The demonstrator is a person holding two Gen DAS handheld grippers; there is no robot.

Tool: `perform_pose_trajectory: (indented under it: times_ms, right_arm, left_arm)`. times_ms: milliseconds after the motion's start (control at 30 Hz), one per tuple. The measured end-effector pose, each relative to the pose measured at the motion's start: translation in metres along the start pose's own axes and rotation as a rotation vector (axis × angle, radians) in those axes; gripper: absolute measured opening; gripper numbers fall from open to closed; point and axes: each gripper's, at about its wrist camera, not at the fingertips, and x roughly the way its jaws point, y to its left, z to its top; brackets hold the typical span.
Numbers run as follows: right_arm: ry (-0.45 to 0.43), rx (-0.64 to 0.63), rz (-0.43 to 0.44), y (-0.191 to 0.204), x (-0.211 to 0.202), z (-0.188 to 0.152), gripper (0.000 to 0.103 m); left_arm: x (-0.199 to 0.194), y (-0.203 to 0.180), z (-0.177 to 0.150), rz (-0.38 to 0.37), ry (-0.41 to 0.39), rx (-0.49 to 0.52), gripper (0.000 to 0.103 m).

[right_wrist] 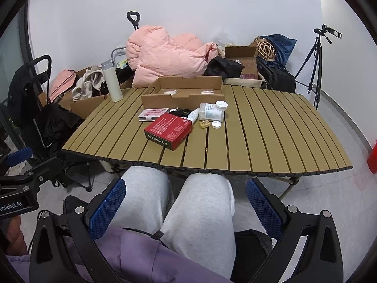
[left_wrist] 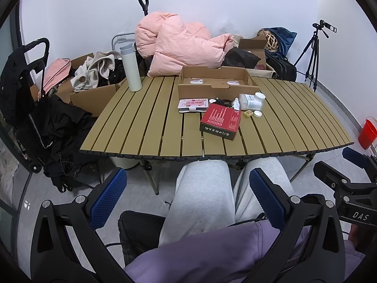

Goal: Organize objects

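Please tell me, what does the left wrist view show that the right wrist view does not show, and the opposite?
Only the left wrist view shows the left tongs, open, and the red bucket's whole side; the right tongs appear at its right edge.

Only the right wrist view shows the right tongs, open over the lap.

Both share the slatted table, the red box, the cardboard tray, the white flask and the toppled clear bottle.
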Motion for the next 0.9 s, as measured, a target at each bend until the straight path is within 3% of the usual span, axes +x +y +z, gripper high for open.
perform_pose_trajectory:
  times_ms: [900]
  right_arm:
    - [0.005, 0.002, 0.030, 0.0014, 0.0007, 0.0011, 0.103]
  left_arm:
    - [0.0010, -0.0007, -0.0011, 0.002, 0.008, 0.001, 0.103]
